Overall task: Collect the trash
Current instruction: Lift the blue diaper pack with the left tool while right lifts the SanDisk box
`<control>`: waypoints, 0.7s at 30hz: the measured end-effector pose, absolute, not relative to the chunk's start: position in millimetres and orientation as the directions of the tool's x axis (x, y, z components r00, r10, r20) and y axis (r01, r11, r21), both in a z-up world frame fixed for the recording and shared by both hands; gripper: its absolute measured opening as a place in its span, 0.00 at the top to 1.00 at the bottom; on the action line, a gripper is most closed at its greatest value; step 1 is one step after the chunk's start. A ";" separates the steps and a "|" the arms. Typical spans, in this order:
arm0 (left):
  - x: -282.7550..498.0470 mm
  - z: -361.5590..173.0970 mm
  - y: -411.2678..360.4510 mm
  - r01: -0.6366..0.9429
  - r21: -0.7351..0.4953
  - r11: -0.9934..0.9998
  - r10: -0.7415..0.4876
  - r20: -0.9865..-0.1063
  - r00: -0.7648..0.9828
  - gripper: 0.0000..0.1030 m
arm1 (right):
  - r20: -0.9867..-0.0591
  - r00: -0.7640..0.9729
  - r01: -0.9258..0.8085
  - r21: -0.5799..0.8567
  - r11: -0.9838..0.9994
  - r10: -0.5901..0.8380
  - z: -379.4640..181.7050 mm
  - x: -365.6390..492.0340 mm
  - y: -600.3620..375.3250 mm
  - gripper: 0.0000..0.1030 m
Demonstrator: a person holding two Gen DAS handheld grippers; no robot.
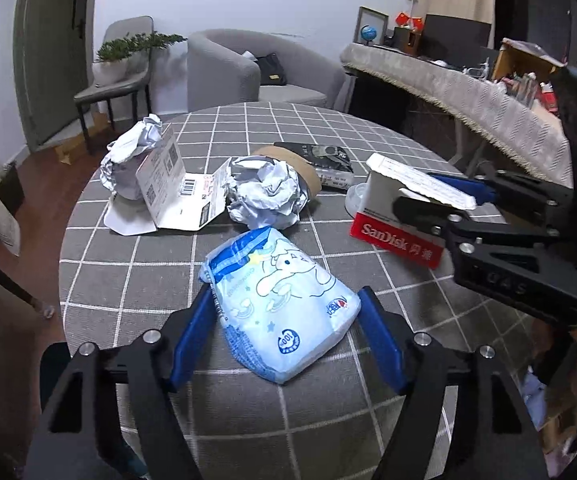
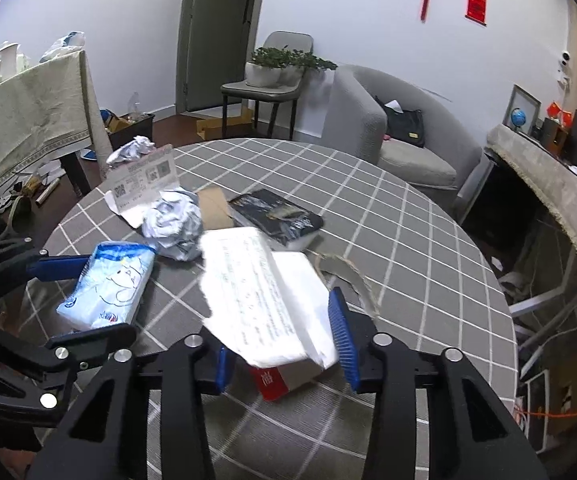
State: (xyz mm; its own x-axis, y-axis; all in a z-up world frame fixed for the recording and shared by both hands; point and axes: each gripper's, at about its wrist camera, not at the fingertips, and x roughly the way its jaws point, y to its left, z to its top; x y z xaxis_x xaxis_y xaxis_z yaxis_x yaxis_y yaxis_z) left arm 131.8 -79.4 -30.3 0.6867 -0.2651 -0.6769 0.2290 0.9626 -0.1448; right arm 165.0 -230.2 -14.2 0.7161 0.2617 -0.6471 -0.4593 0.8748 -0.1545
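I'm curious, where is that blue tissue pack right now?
The blue tissue pack lies on the checked table between the left gripper's open jaws, just in front of a crumpled paper ball.

The red and white box (image 1: pixel 398 216) near the right edge of the table (image 1: pixel 136 280) is showing the brand "SanDisk" in white letters on its red side. The blue tissue pack (image 1: pixel 280 304) near the front edge is carrying a round badge with the number "100". Other printing is staying too small to read.
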 end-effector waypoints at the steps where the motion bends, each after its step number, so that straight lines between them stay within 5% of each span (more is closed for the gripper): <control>1: 130.8 -29.5 -75.0 0.237 -0.149 0.960 -0.274 -0.675 0.685 0.29 | -0.646 0.716 -0.462 -0.156 0.873 0.264 -13.4 164.4 -228.2 0.65; 4: 128.0 -27.5 -65.0 0.252 -0.157 0.955 -0.291 -0.666 0.686 0.30 | -0.645 0.712 -0.470 -0.145 0.871 0.277 -10.6 163.6 -223.6 0.78; 21: 99.4 -9.7 -19.2 0.263 -0.205 0.943 -0.333 -0.599 0.728 0.31 | -0.615 0.738 -0.385 -0.044 0.922 0.279 4.8 161.4 -213.3 0.93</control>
